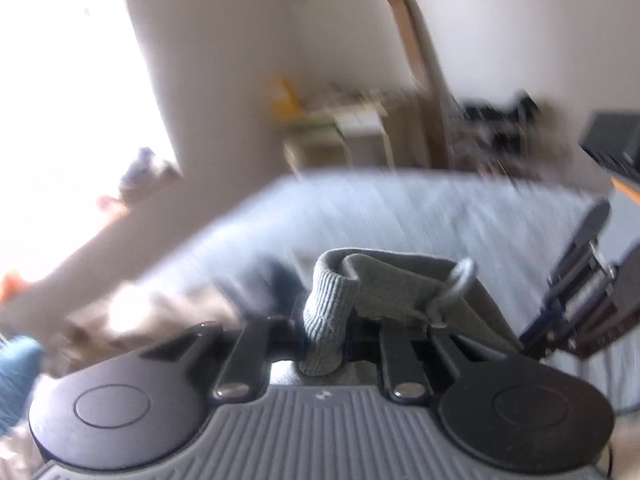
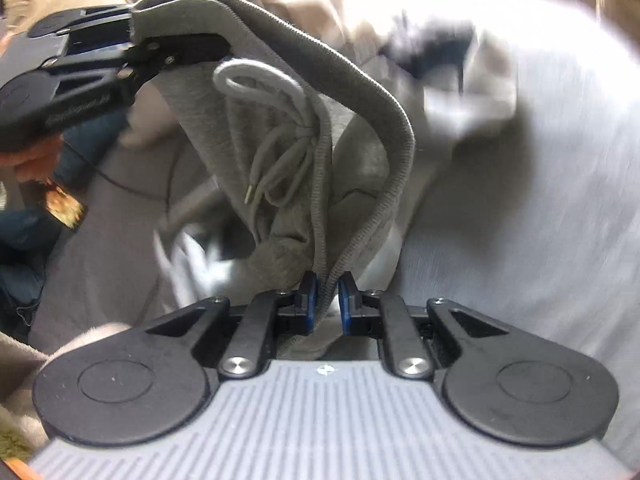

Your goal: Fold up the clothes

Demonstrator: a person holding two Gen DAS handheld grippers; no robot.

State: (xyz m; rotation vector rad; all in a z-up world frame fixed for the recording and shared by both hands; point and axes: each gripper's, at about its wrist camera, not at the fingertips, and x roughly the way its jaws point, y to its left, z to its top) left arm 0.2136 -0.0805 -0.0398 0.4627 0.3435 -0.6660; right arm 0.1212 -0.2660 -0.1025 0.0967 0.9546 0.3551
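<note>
A grey sweat garment [image 2: 360, 92] with a ribbed waistband and a pale drawstring [image 2: 276, 120] hangs in the air between both grippers. In the right wrist view my right gripper [image 2: 328, 300] is shut on the waistband edge, which runs up in an arc to my left gripper [image 2: 200, 40], clamped on the band at the upper left. In the left wrist view the ribbed band [image 1: 324, 312] bulges out of my left gripper [image 1: 324, 332] and hides its pads. The drawstring [image 1: 460, 280] loops beside it. My right gripper [image 1: 532, 332] holds the cloth's far end at the right.
Below lies a bed with a pale sheet [image 2: 540, 200] and a blurred heap of dark and white clothes [image 2: 440, 64]. A person's hand [image 2: 32, 160] holds the left gripper's handle. Across the room stand a shelf [image 1: 352, 136], a dark cluttered rack [image 1: 496, 128] and a bright window [image 1: 60, 80].
</note>
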